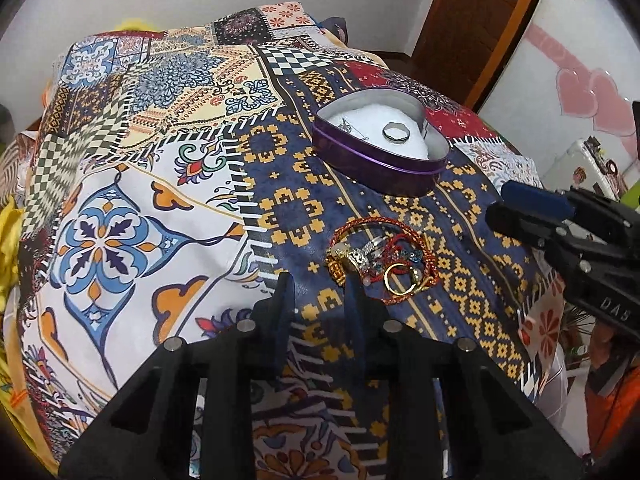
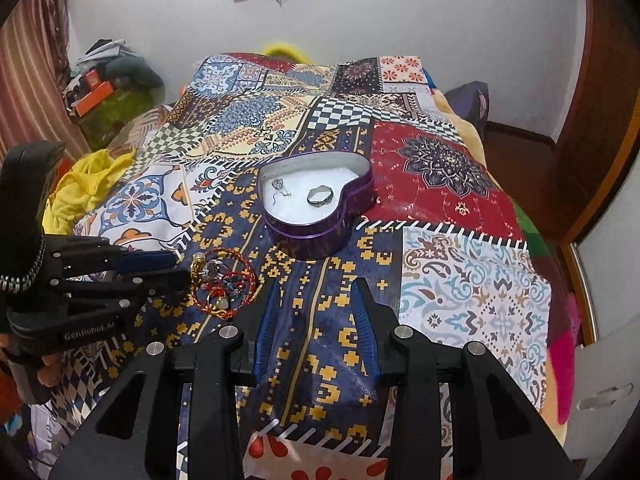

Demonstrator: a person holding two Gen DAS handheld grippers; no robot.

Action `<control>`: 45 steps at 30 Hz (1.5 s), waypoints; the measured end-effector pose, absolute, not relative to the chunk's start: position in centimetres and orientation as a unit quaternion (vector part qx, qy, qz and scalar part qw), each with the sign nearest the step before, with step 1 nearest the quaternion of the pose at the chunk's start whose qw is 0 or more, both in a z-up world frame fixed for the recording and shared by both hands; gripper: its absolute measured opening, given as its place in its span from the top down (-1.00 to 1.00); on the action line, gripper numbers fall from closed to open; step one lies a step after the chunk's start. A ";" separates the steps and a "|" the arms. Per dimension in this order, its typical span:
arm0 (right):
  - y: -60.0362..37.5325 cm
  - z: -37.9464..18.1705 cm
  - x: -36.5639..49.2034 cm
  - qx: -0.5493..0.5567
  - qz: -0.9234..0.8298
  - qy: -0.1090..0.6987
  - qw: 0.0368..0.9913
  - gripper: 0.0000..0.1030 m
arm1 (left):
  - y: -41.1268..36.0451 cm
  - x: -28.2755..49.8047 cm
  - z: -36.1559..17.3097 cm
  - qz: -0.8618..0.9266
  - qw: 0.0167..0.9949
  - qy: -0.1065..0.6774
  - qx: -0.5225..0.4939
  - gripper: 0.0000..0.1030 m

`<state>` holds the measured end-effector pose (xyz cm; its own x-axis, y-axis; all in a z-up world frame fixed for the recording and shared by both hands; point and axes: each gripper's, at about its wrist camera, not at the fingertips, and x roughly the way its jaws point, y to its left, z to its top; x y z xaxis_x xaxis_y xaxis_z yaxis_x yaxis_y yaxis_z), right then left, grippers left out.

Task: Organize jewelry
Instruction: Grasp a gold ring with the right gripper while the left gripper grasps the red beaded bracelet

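Observation:
A purple heart-shaped tin [image 1: 384, 168] [image 2: 320, 236] with a white lining stands open on the patterned bedspread. It holds a silver ring [image 1: 396, 133] [image 2: 319, 197] and a small silver piece with a chain [image 1: 346, 125] [image 2: 279, 188]. A tangled pile of jewelry [image 1: 380, 260] [image 2: 222, 280], red cord bracelets, gold rings and beads, lies nearer than the tin. My left gripper [image 1: 320, 292] [image 2: 180, 268] is open and empty, its tips just left of the pile. My right gripper [image 2: 316, 292] [image 1: 496, 206] is open and empty, over the cloth right of the pile.
The patchwork bedspread [image 2: 460, 272] covers a bed that drops off on the right and near sides. Yellow cloth [image 2: 84, 188] and clutter lie at the left, a wooden door [image 2: 600, 120] stands at the right, and a white cabinet [image 1: 580, 60] carries pink hearts.

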<state>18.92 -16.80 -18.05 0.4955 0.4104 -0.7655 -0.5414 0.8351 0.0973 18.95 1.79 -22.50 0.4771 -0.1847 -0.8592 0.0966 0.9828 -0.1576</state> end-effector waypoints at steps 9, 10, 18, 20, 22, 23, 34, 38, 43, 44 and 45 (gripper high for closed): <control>-16.7 -18.7 19.1 -0.073 0.281 0.426 0.857 0.36 | 1.1 20.1 -22.9 -0.087 0.858 0.504 -0.049 0.75; -16.7 -18.7 19.1 -0.073 0.282 0.427 0.856 0.36 | 1.0 20.1 -23.0 -0.083 0.859 0.503 -0.045 0.83; -16.3 -18.9 19.1 -0.072 0.289 0.431 0.852 0.36 | 0.9 19.1 -21.8 -0.078 0.875 0.477 -0.022 0.91; -16.0 -19.0 18.9 -0.075 0.294 0.432 0.849 0.36 | 1.3 18.7 -21.0 -0.076 0.881 0.466 -0.026 0.91; -15.6 -19.0 18.8 -0.079 0.298 0.432 0.848 0.36 | 2.0 18.3 -20.0 -0.074 0.887 0.454 -0.034 0.91; -15.3 -19.0 18.7 -0.080 0.301 0.432 0.846 0.36 | 2.3 18.2 -19.6 -0.072 0.890 0.449 -0.037 0.91; -11.9 -19.5 17.7 -0.096 0.328 0.439 0.831 0.36 | 5.6 15.9 -18.6 -0.051 0.898 0.434 -0.047 0.91; -10.6 -20.7 17.1 -0.110 0.336 0.450 0.820 0.36 | 6.2 15.0 -19.3 -0.057 0.894 0.441 -0.055 0.91; -9.6 -20.8 17.1 -0.123 0.329 0.441 0.826 0.36 | 6.5 14.3 -19.8 -0.061 0.892 0.444 -0.062 0.91; -9.6 -20.9 17.3 -0.123 0.328 0.442 0.826 0.36 | 6.6 14.2 -19.9 -0.062 0.892 0.444 -0.063 0.91; -9.4 -21.0 17.4 -0.125 0.325 0.441 0.827 0.36 | 6.6 14.2 -19.9 -0.062 0.891 0.445 -0.063 0.91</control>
<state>17.43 -9.42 -21.00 0.3999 0.4275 -0.8108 -0.6484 0.7571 0.0794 14.23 6.55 -19.92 0.5969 -0.1669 -0.7848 0.0545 0.9843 -0.1679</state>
